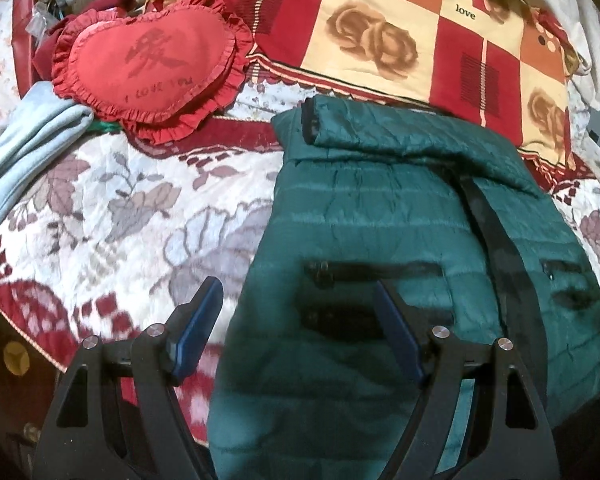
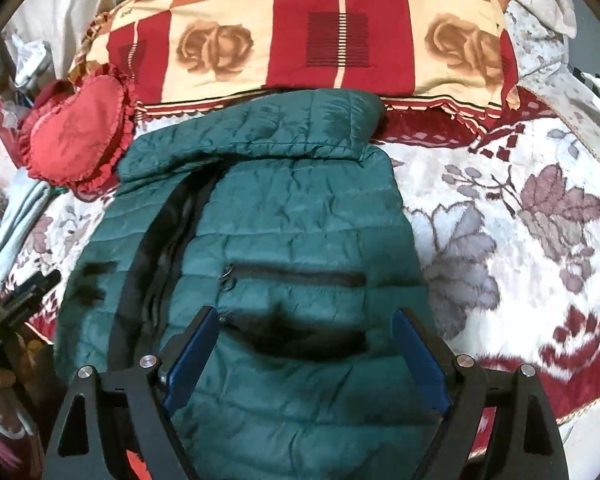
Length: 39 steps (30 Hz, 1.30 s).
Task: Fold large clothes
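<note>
Two pairs of jaws stand wide with nothing gripped, the left gripper (image 1: 298,328) and the right gripper (image 2: 306,344) both above the green quilted jacket (image 2: 300,216), which lies flat on the floral bedspread (image 2: 520,208), its collar toward the checked pillow (image 2: 312,32) and heart cushion (image 1: 148,56).

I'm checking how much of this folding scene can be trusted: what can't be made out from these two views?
- Green quilted jacket hem: both views, cut off by the bottom edge and hidden behind each gripper's frame.
- Jacket sleeves: not visible in either view.
- Left gripper in the right wrist view: small, dark, at the left edge; its jaws unreadable there.
- Faded lettering on the red heart cushion: left wrist view, partly illegible.
- Bedspread near the fingers: motion-blurred.
</note>
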Available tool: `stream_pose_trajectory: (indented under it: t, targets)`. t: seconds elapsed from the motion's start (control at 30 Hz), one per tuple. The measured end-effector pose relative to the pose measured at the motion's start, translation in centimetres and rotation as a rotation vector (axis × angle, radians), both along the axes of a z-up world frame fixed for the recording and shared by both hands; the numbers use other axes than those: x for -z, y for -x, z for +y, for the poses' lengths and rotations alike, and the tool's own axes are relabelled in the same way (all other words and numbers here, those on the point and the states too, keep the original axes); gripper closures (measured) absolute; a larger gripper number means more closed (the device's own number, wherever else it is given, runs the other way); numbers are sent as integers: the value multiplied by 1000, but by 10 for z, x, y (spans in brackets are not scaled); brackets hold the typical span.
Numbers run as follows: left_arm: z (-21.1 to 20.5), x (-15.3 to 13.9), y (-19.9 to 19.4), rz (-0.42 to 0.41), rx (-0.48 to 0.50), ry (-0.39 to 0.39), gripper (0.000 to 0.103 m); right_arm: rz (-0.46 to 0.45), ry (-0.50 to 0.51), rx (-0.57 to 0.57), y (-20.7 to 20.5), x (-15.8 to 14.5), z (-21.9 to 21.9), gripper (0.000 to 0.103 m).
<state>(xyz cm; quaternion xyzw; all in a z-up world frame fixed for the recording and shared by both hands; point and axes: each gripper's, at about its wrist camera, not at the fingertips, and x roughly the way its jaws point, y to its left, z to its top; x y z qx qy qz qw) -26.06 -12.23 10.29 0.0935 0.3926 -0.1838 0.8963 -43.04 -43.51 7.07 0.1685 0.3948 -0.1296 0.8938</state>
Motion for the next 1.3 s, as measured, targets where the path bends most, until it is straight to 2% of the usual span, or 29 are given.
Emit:
stream_pose_trajectory:
  t: [0.23,0.4,0.5,0.7,0.83,0.93,1.07,1.3]
  targets:
    - [13,6,17,4,-14,-4,25,1,-13,0,24,6,10,16]
    - [32,12,23,60,-30,24,25,29,-9,21,44,12,9,16]
    - [44,18,24,121,-34,66,25,64,-7,53,57,18,2,14]
    - [60,34,23,222,-53,97,25,114,-59,111,75,33,-20,13]
    - [66,41,22,262,-60,112,25,123,-175,82,73,45,-27,13]
    - [68,45,21,287,-63,111,25,128,-214,54,69,50,-20,13]
    - [67,52,22,309,-50,101,25,137,-187,26,63,49,-8,13]
    - [70,59,22,331,-54,105,25,141,-211,27,62,52,-11,13]
